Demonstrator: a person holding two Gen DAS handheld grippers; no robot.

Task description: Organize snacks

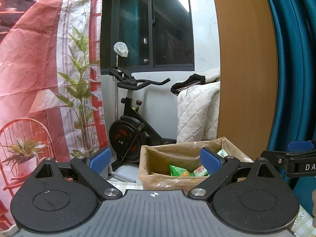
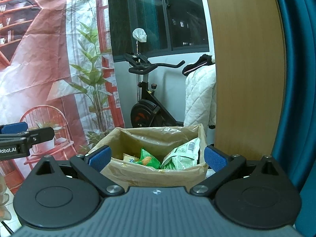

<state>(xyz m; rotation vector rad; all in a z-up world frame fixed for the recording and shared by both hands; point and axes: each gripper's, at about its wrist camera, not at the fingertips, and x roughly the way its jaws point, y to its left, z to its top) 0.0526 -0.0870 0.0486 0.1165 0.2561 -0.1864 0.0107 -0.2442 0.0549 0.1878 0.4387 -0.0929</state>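
Through the left wrist camera I see my left gripper (image 1: pixel 157 161) spread wide, its blue pads (image 1: pixel 99 158) far apart with nothing between them. Ahead sits the box (image 1: pixel 167 181), lined with a brownish plastic bag, standing just beyond the gripper and slightly right of centre. Inside it I can make out a green snack packet (image 1: pixel 176 170) and another packet (image 1: pixel 200 171) beside it; the right-hand pad covers part of the box's interior. My right gripper (image 1: pixel 292 158) pokes in from the right edge, level with the box. Behind stand an exercise bike (image 1: pixel 130 122), a printed backdrop (image 1: pixel 45 69) to the left, a white quilt (image 1: pixel 197 110) draped to the right, a wooden panel (image 1: pixel 244 59) and a teal curtain (image 1: pixel 292 59). Switching to the right wrist camera, my right gripper (image 2: pixel 158 158) is likewise fully spread and holds nothing. The box (image 2: pixel 156 173) lies directly ahead, framed between the two pads (image 2: pixel 215 159). Here I see deeper into it: a green snack packet (image 2: pixel 149 159) near the middle, a larger pale green bag (image 2: pixel 183 156) leaning against the right wall, and a yellowish packet (image 2: pixel 129 157) to the left. My left gripper (image 2: pixel 17 132) enters at the left edge, well apart from the box.
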